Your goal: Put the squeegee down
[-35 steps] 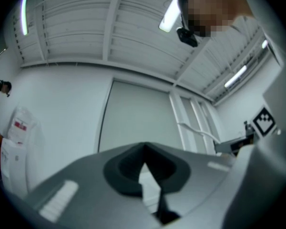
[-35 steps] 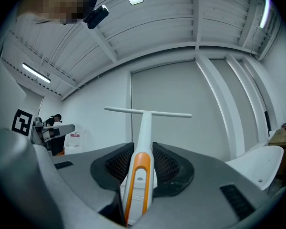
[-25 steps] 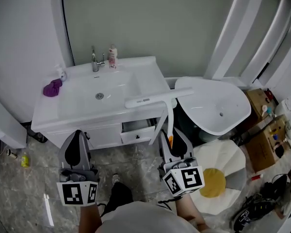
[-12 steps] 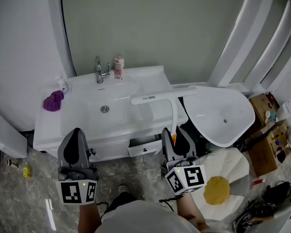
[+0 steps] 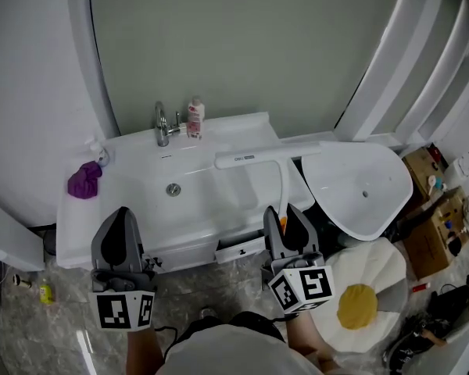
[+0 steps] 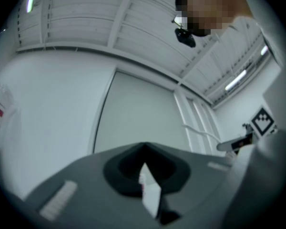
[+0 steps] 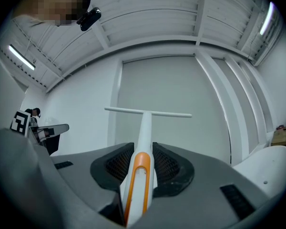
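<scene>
The squeegee (image 5: 258, 158) is white, with a long blade and a handle with an orange inlay (image 7: 142, 173). My right gripper (image 5: 285, 214) is shut on that handle and holds it roughly level, the blade crosswise over the right end of the white vanity top (image 5: 141, 237). In the right gripper view the blade (image 7: 148, 112) stands out ahead of the jaws against the mirror. My left gripper (image 5: 123, 214) hangs over the vanity's front left edge, its fingers meeting at the tips with nothing held; in its own view my left gripper (image 6: 144, 148) faces the wall.
A faucet (image 5: 162, 123) and a small bottle (image 5: 195, 118) stand at the back of the basin, a purple cloth (image 5: 84, 181) at its left. A drawer (image 5: 241, 248) is ajar below. A white tub (image 5: 367, 182), an egg-shaped mat (image 5: 359, 303) and cardboard boxes (image 5: 430, 248) are at the right.
Both grippers have moved forward toward the wall. The squeegee blade went from over the vanity's front right corner to over its back right part.
</scene>
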A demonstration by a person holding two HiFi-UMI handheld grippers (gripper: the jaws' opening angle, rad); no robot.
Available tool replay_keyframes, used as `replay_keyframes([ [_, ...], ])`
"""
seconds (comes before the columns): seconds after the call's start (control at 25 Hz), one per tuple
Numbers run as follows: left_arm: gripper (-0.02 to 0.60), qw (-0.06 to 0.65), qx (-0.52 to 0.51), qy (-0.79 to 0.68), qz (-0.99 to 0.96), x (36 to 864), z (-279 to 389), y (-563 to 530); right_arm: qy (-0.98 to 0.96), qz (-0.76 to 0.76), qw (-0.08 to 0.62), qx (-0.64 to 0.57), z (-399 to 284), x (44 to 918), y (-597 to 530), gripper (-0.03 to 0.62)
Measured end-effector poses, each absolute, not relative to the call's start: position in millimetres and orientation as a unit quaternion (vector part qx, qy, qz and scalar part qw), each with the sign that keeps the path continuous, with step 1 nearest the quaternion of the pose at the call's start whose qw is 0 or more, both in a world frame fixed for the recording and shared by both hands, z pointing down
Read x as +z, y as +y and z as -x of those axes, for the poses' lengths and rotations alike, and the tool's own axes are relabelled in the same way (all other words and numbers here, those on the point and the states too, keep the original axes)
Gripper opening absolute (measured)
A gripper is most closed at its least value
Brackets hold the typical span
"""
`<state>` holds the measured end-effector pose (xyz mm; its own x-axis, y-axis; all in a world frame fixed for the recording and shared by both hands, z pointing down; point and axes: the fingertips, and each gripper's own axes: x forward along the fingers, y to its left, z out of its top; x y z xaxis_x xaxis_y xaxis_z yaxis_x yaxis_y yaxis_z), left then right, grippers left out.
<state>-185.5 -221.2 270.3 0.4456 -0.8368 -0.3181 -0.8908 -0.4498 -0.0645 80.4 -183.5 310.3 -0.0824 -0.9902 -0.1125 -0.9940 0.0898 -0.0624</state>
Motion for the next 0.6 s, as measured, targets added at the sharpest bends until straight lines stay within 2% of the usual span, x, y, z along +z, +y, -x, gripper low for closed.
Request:
replay_keyframes([
  [0.6, 0.006, 0.072, 0.126, 0.520, 0.842, 296.7, 188.1, -291.5, 0.704, 0.709, 0.032, -0.005, -112.4, 333.6, -238.4, 0.121],
])
